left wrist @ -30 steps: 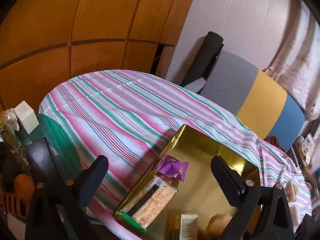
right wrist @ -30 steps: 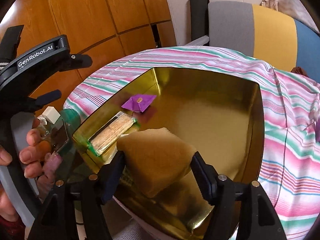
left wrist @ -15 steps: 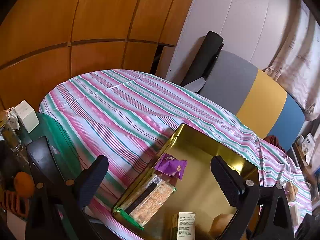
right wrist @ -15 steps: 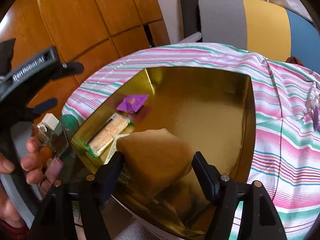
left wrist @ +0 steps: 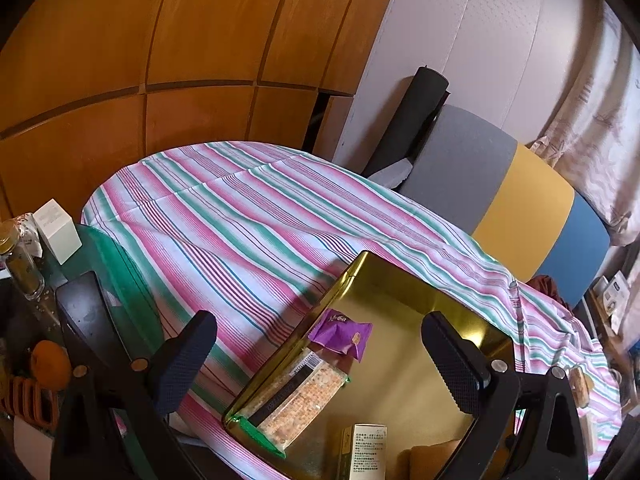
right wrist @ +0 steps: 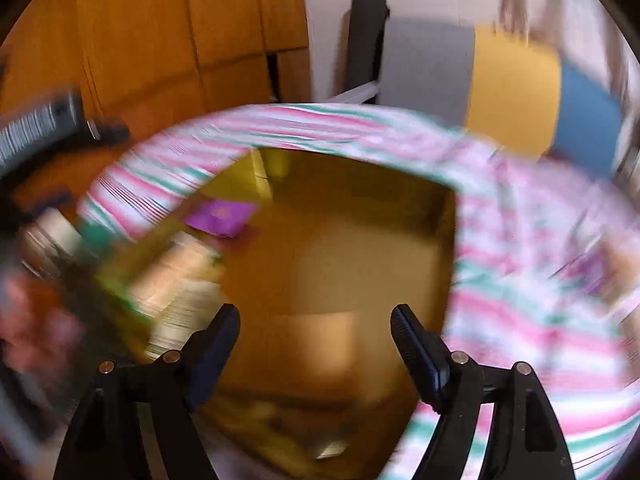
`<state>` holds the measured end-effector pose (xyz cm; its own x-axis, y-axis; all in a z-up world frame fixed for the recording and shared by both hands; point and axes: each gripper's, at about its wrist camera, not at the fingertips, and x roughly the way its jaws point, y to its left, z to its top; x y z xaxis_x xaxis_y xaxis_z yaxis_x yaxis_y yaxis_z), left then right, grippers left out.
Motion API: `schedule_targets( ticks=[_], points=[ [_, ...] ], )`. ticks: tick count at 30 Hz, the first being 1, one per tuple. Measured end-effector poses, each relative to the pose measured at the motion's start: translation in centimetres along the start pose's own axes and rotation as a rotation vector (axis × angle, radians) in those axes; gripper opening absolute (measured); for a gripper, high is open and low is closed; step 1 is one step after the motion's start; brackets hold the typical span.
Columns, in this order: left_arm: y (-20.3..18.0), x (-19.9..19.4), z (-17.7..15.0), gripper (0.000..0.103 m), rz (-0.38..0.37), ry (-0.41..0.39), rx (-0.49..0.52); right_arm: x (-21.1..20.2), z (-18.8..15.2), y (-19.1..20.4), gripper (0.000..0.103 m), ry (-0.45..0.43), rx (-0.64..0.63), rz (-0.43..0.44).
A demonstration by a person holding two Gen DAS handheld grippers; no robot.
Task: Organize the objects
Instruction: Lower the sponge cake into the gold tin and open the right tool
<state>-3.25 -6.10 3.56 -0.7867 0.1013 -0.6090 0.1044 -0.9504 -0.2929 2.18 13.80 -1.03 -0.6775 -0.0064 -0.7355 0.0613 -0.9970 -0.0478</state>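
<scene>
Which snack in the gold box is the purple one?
The small purple packet in the gold tin, nearest the far corner. The long cracker pack beside it is clear with green ends, and the little box is white.

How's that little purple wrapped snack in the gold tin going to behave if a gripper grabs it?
The purple snack packet looks like crinkly film with loose pointed ends, so it is probably light and may crumple or slip. It lies flat in the gold tin, so rolling seems unlikely; a push would probably slide it across the smooth bottom.

Left wrist view: gold tray (left wrist: 404,280) on striped tablecloth (left wrist: 248,208).
Left gripper (left wrist: 320,360) held over tray, jaws wide, nothing between. In tray: purple packet (left wrist: 340,334), cracker pack (left wrist: 304,398), small carton (left wrist: 366,454) near lower edge.
</scene>
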Motion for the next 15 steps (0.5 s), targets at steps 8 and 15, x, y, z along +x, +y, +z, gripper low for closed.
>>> schedule_targets(
  ticks=[8, 15],
  points=[
    [-0.4, -0.7, 0.3, 0.103, -0.013, -0.008, 0.006, 1.6, 0.5, 1.9, 0.078, 0.115, -0.106, 0.024],
    [-0.1, -1.8, 1.0, 0.103, -0.017, -0.034, -0.008, 4.1, 1.4, 5.6, 0.079, 0.127, -0.136, 0.102]
  ],
)
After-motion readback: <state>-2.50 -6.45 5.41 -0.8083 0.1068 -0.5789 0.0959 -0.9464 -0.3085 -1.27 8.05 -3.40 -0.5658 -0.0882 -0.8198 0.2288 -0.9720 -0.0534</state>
